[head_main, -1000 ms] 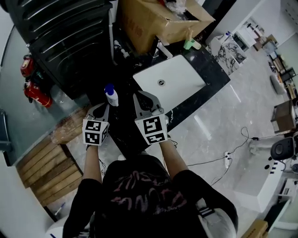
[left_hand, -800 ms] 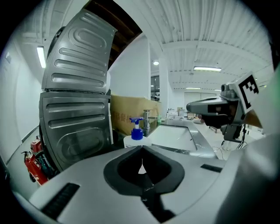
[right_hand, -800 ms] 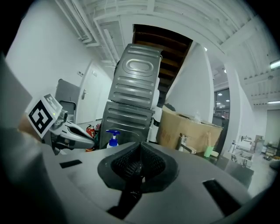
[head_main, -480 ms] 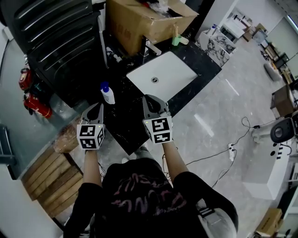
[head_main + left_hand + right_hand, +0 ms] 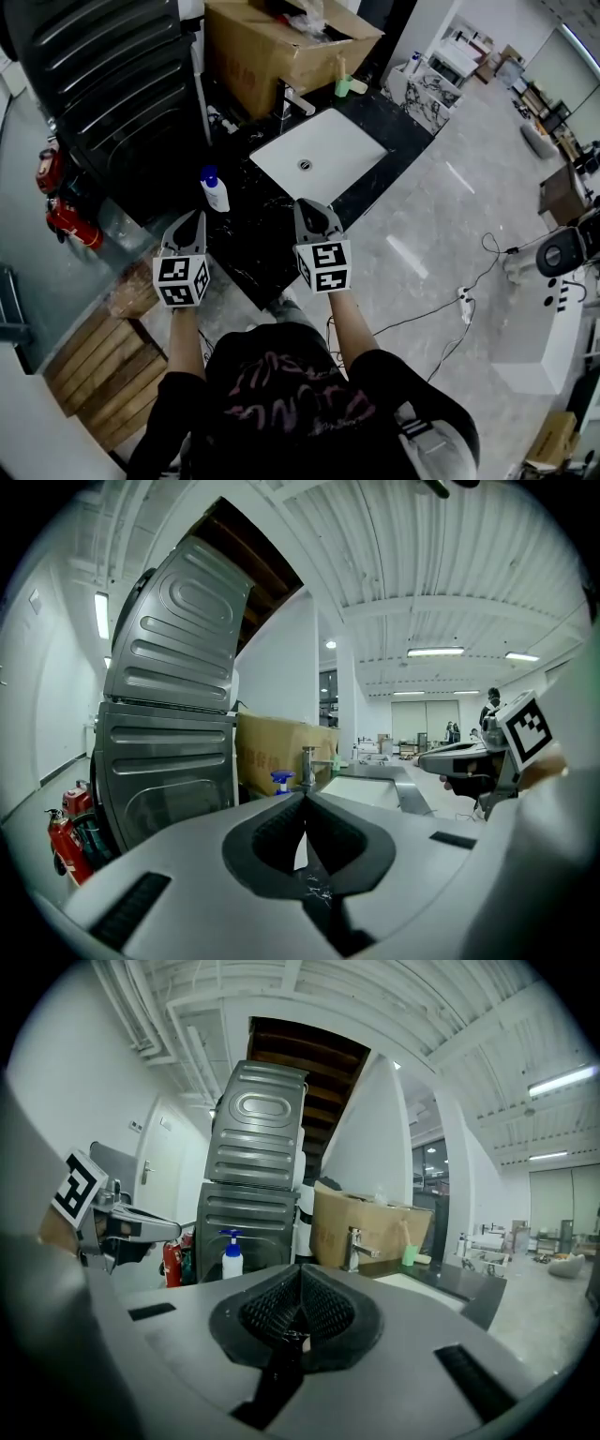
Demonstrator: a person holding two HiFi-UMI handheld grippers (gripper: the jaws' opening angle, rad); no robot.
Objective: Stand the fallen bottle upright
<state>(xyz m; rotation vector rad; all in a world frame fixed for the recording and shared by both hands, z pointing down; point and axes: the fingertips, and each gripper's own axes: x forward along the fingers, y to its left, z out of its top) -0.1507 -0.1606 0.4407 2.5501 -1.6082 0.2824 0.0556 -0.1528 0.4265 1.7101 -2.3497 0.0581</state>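
Observation:
The white bottle with a blue pump top (image 5: pixel 215 190) stands upright on the black counter (image 5: pixel 246 246), left of the sink. It also shows as the bottle (image 5: pixel 232 1258) in the right gripper view, and only its blue top (image 5: pixel 282 780) shows over the jaws in the left gripper view. My left gripper (image 5: pixel 190 223) is held a short way in front of the bottle, shut and empty. The right gripper (image 5: pixel 312 208) hovers over the counter's near edge, to the right of the bottle, also shut with nothing between its jaws.
A white sink basin (image 5: pixel 319 155) with a faucet (image 5: pixel 291 98) lies behind the right gripper. A cardboard box (image 5: pixel 281 42) and a green cup (image 5: pixel 345 86) sit at the back. A dark ribbed machine (image 5: pixel 103 84), red fire extinguishers (image 5: pixel 66 220) and a wooden pallet (image 5: pixel 103 366) are at the left.
Both grippers have drawn back from the bottle toward the person and moved apart. The bottle stands free and has not moved.

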